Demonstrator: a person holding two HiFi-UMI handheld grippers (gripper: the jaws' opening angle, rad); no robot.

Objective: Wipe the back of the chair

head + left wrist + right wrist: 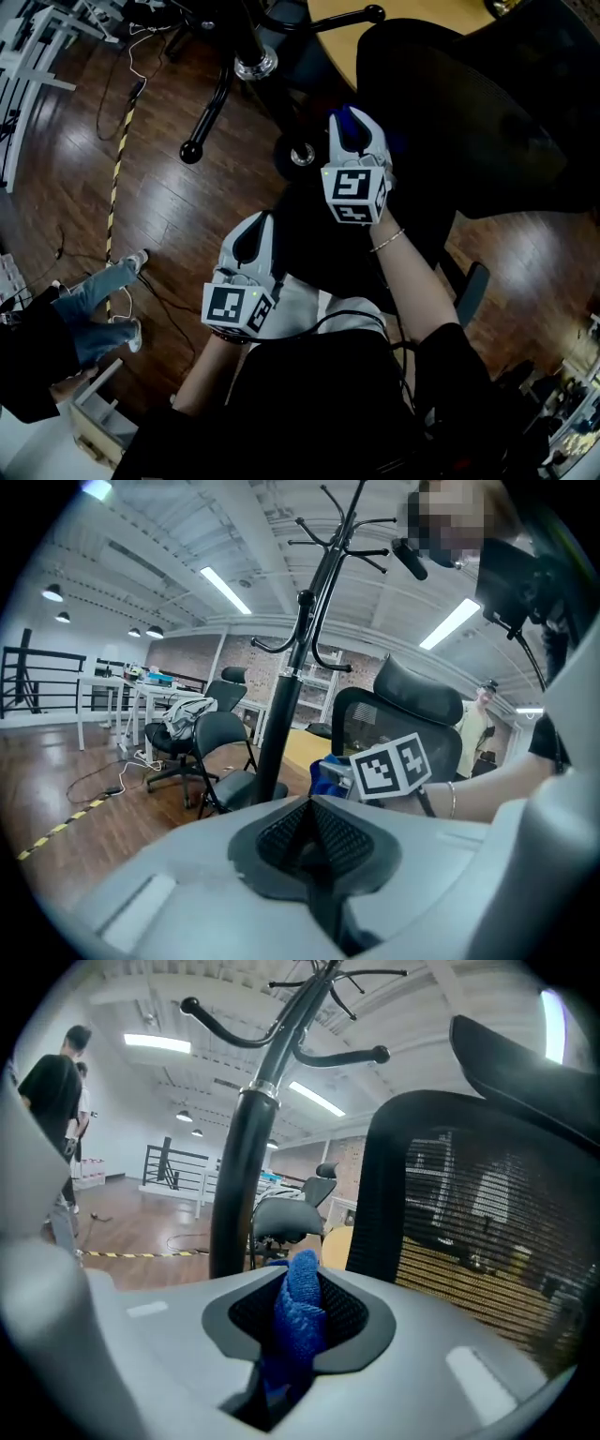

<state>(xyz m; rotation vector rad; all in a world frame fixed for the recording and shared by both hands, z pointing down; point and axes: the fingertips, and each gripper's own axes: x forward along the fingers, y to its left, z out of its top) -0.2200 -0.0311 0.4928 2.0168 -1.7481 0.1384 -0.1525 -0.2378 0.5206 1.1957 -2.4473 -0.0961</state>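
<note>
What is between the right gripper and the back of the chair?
Only the blue cloth pinched in the right gripper, as the right gripper view shows; nothing else before the chair back.
</note>
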